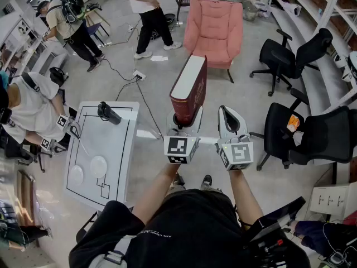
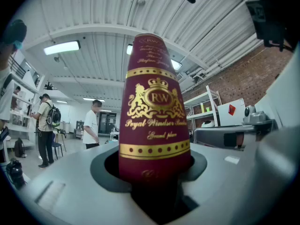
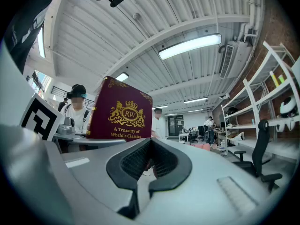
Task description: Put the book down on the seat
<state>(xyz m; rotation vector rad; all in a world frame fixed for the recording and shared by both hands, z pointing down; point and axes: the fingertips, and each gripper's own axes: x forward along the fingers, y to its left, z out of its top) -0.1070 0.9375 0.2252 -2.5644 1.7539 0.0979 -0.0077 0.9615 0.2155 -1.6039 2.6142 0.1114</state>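
Book [image 1: 189, 88] upright in my left gripper [image 1: 181, 120]
Its jaws clamp the book's lower end; my right gripper [image 1: 226, 114] beside it is closed, empty; the pink armchair [image 1: 215, 29] stands well apart.

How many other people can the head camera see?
3: backpack wearer at top left, person in black trousers near the pink armchair, person in white beside the white table at left. Others may be hidden.

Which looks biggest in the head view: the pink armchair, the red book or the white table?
1. white table
2. pink armchair
3. red book, smallest even though it is nearer the camera than the armchair
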